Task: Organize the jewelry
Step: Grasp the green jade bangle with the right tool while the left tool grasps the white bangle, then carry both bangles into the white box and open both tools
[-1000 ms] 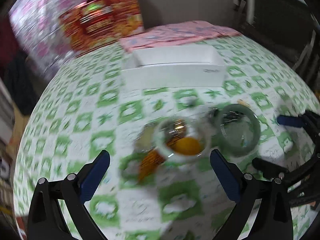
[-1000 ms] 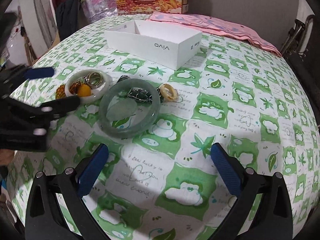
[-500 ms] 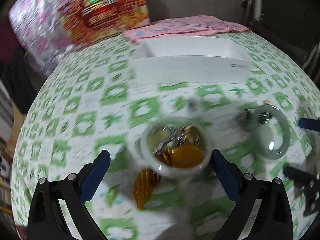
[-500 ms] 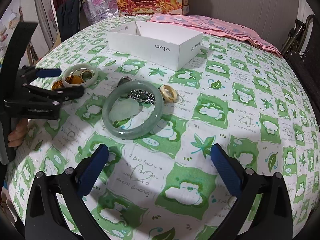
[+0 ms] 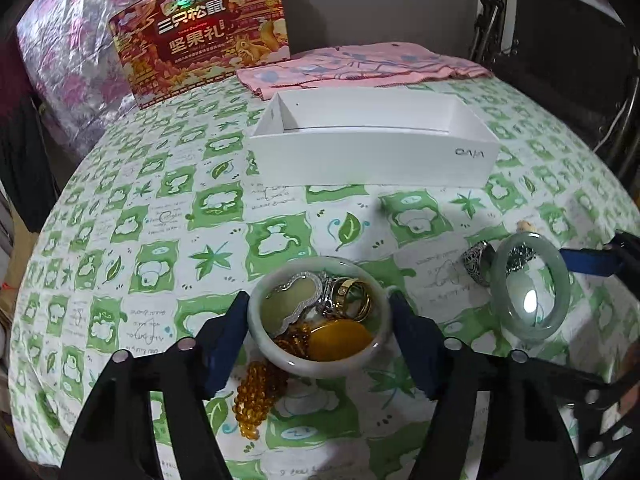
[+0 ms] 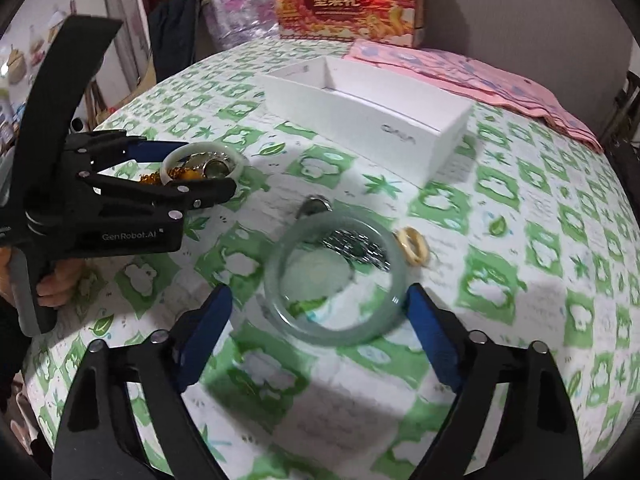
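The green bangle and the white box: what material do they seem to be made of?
The green bangle looks like jade or glass: translucent, polished, with a bright glare spot in the left view. The white box looks like matte cardboard, with thin, straight walls and printed lettering.

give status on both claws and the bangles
Left claw straddling white bangle, contact unclear. Right claw open around green bangle, not gripping. White box empty, path clear.

Even indoor light, fairly bright; a white glare spot sits inside the green bangle in the left view. The right view is motion-blurred around the bangle, with soft shadows on the near tabletop. Fisheye bending darkens both frames' corners.
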The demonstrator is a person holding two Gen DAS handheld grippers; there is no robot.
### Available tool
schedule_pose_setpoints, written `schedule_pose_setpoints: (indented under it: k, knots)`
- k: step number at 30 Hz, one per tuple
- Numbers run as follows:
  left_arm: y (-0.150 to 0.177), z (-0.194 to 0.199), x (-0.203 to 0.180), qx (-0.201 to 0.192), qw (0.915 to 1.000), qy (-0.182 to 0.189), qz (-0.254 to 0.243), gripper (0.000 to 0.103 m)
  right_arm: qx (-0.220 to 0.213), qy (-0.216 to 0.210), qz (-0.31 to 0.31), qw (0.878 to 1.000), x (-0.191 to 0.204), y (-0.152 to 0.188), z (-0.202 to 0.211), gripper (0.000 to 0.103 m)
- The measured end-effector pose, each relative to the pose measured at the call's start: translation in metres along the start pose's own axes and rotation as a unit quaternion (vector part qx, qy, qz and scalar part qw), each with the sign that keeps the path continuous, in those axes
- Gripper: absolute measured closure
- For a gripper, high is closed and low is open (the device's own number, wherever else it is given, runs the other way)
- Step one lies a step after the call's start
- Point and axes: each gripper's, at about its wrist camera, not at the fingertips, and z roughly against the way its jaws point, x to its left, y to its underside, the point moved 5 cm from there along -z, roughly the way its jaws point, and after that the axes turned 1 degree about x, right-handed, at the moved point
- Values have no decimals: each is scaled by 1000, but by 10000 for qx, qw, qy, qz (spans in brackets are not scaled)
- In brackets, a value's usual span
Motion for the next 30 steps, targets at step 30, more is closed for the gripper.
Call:
schedule_pose_setpoints:
  k: [30]
  knots:
    - [-16,25,16,-525,9973,254,451,34,-572,38,-438,9974,-26,-16,24,35]
